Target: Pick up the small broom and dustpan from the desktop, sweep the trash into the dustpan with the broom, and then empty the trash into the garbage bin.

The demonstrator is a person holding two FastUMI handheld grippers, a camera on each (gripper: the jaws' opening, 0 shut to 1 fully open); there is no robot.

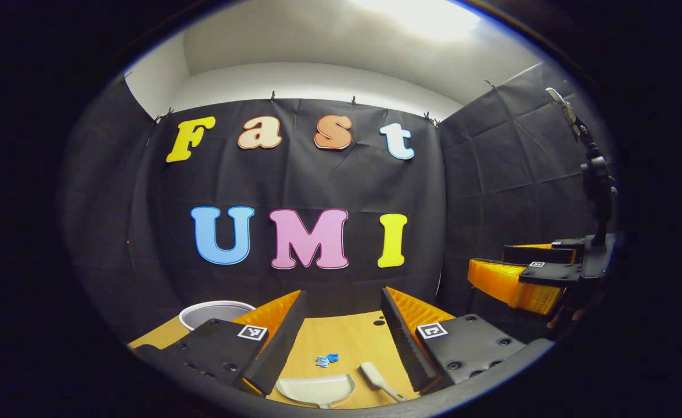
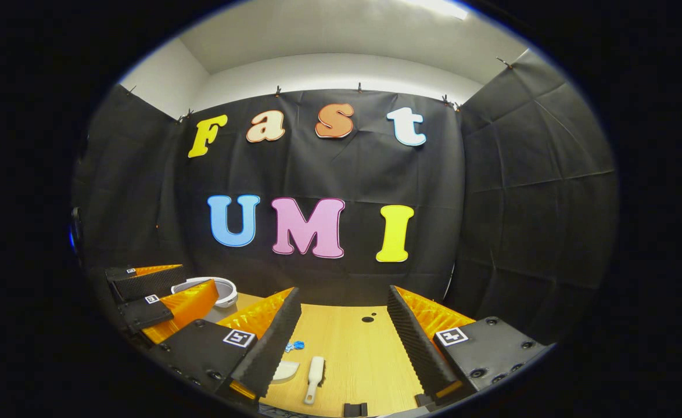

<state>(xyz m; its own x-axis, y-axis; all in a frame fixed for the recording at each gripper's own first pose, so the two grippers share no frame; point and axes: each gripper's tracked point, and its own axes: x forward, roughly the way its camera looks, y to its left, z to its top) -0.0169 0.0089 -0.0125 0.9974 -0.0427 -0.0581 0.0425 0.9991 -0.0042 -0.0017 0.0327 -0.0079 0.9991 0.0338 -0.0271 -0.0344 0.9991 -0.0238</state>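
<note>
Both my grippers hang wide open over the desk (image 2: 364,360), left gripper (image 1: 341,331) and right gripper (image 2: 344,325) holding nothing. Dustpan (image 1: 316,388) and broom (image 1: 380,380) lie side by side at the near edge, blue trash (image 1: 327,360) just beyond. They're flat and thin, so I could easily shove them instead of grabbing. Garbage bin (image 1: 216,312) sits far left.

On the desk (image 2: 352,348), trash (image 2: 295,346) lies behind dustpan (image 2: 286,370), broom (image 2: 314,378) beside.

We see a matt wood-grain table (image 2: 347,354); on it, smooth plastic dustpan (image 1: 316,389) and broom (image 2: 315,371), beside crumpled trash (image 1: 327,360).
</note>
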